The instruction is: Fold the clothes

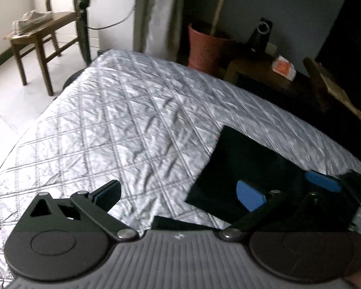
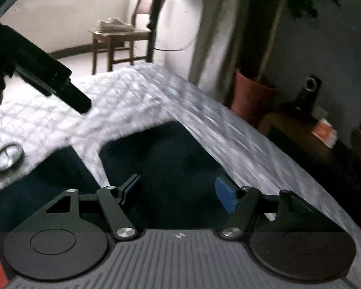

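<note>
A dark navy garment (image 1: 240, 163) lies flat on a silver quilted bed cover (image 1: 122, 120), at the right of the left wrist view. My left gripper (image 1: 180, 197) is open, its right blue pad over the garment's near edge, holding nothing. The right gripper's blue pad (image 1: 322, 180) shows at the far right, beyond the cloth. In the right wrist view the garment (image 2: 170, 159) spreads under my right gripper (image 2: 178, 187), which is open and empty above it. A second dark part of the garment (image 2: 48, 175) lies left of a strip of cover. The left gripper (image 2: 48, 72) shows at upper left.
A wooden chair (image 1: 38, 33) with folded pale items stands on the white floor at the far left. A terracotta plant pot (image 1: 207, 48) and a dark side table (image 1: 272, 77) with an orange-white box (image 1: 284, 67) stand beyond the bed. A small shiny object (image 2: 4, 156) lies on the cover.
</note>
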Demonstrator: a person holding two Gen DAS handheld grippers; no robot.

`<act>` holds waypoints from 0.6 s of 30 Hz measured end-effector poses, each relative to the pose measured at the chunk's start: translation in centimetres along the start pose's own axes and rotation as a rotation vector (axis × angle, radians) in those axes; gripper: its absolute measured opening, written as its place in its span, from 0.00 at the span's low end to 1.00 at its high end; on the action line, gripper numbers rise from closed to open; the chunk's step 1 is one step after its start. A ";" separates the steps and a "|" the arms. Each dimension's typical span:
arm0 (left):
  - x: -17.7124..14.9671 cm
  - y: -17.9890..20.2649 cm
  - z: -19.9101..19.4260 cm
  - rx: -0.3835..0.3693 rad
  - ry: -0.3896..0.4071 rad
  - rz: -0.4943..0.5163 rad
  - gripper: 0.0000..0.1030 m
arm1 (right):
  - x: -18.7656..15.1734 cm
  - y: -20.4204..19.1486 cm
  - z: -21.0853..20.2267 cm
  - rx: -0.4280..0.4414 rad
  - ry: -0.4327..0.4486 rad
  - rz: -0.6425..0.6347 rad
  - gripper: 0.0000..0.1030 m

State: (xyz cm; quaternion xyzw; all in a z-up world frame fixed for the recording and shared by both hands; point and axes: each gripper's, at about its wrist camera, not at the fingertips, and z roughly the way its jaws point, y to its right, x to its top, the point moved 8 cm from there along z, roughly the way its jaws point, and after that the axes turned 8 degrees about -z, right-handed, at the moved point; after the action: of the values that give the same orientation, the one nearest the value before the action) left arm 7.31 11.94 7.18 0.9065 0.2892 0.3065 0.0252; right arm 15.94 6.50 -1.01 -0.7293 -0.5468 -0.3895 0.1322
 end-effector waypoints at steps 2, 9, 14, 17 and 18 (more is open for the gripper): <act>0.4 -0.8 -0.2 0.013 0.011 -0.020 0.99 | 1.6 -0.4 1.6 -0.005 0.018 0.033 0.72; 1.5 -3.7 -0.6 0.052 0.031 -0.119 0.99 | 4.3 -0.7 7.8 -0.037 -0.060 0.183 0.82; 1.8 -4.7 -0.8 0.058 0.034 -0.166 0.99 | 5.6 0.1 13.0 -0.119 -0.184 0.347 0.82; 1.8 -5.0 -0.8 0.053 0.028 -0.182 0.99 | 4.8 -1.2 16.0 -0.135 -0.293 0.254 0.81; 1.7 -5.0 -0.7 0.049 0.024 -0.182 0.99 | 4.3 -1.4 16.3 -0.146 -0.303 0.239 0.78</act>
State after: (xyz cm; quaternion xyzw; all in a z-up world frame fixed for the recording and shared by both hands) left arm 5.48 16.91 7.63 0.8731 0.3780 0.3068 0.0275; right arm 21.99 20.08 -9.09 -0.8468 -0.4404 -0.2954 0.0402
